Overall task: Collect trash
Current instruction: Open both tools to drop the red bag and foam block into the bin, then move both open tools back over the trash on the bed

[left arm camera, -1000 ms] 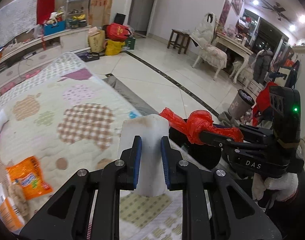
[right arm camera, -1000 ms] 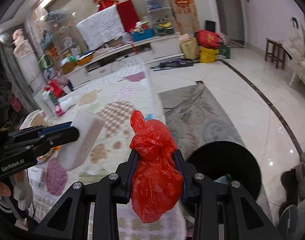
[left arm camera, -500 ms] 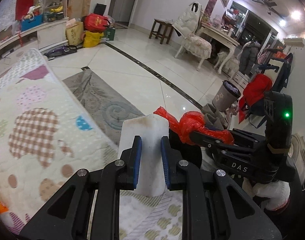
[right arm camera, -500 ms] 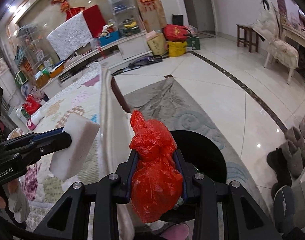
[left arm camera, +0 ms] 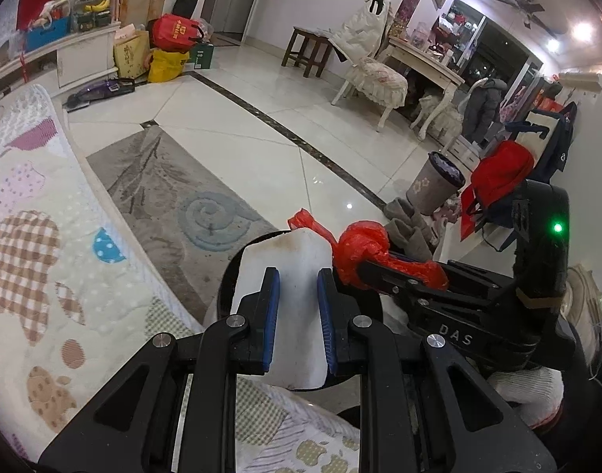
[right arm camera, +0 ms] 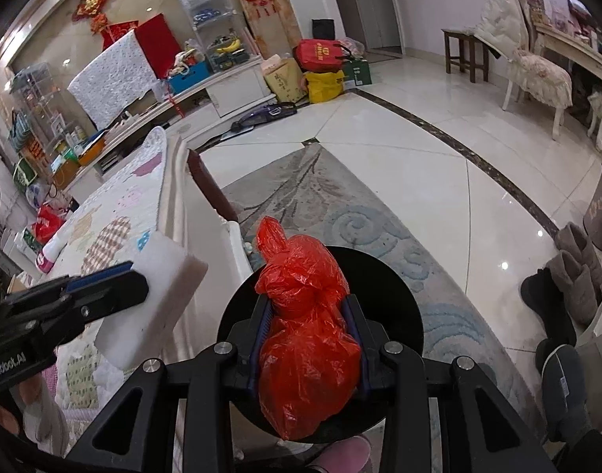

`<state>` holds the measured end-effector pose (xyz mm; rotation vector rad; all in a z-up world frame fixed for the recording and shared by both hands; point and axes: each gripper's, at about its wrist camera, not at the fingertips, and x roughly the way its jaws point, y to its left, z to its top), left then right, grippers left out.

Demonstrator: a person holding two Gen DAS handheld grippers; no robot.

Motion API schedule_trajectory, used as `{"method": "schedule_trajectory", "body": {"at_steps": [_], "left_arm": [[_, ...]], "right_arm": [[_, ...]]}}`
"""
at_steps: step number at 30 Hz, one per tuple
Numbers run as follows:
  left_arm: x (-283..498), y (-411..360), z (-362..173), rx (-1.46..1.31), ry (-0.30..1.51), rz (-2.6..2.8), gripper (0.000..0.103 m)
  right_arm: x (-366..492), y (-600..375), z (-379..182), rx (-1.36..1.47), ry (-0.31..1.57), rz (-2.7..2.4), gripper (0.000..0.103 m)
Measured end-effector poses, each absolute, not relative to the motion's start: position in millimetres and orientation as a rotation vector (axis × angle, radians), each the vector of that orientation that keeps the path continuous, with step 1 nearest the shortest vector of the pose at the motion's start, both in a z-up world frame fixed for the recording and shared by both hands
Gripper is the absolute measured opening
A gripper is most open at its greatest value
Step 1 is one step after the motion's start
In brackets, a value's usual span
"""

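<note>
The knotted red plastic bag [right arm camera: 308, 331] hangs clamped in the right gripper [right arm camera: 306, 339] directly over the round black bin [right arm camera: 383, 295]. Left of the bin, the left gripper [left arm camera: 297, 311] pinches a white foam block [left arm camera: 289, 272] by the quilted bed's [left arm camera: 44, 244] edge.

1. The left wrist view looks forward along the left claw [left arm camera: 297, 315], close over the bed [left arm camera: 44, 260] edge, facing the dining chair [left arm camera: 373, 75] at 1 o'clock.
2. The right wrist view looks along the right claw [right arm camera: 306, 339], down onto the black bin [right arm camera: 395, 295].
3. Both share the grey rug [left arm camera: 174, 197] [right arm camera: 340, 205], and each sees the other claw.
</note>
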<state>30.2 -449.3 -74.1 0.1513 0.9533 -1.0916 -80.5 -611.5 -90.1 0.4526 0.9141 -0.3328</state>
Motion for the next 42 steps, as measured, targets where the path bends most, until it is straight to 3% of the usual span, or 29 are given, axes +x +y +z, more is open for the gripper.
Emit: {"method": "schedule_trajectory", "body": {"at_steps": [5,9,11,18,42], "left_arm": [[28.8,-452.7,-78.8,0.138,0.958,-1.107,0.017],[29.0,-453.9,-81.7,0.120,0.967,-1.115,0.018],[31.2,-454.0,-84.9,0.103,1.003,-1.128,0.020],[32.6,-446.2,-80.2,0.102,1.008,-1.110,0.040],[44.0,-350.9,-68.4,0.145,0.871,-0.826,0.040]], "right_arm": [[-81.0,-617.7,-94.1,0.474,0.910,-0.358,0.035],[-81.7,-621.3,-97.2,0.506,0.903,-0.363,0.051],[-82.9,-623.5,-98.4,0.517,0.905,-0.372,0.051],[-85.2,-621.8,-96.6,0.525,0.906,-0.368,0.051],[-47.4,-537.5,-80.3,0.416,0.936,-0.215,0.052]]}}
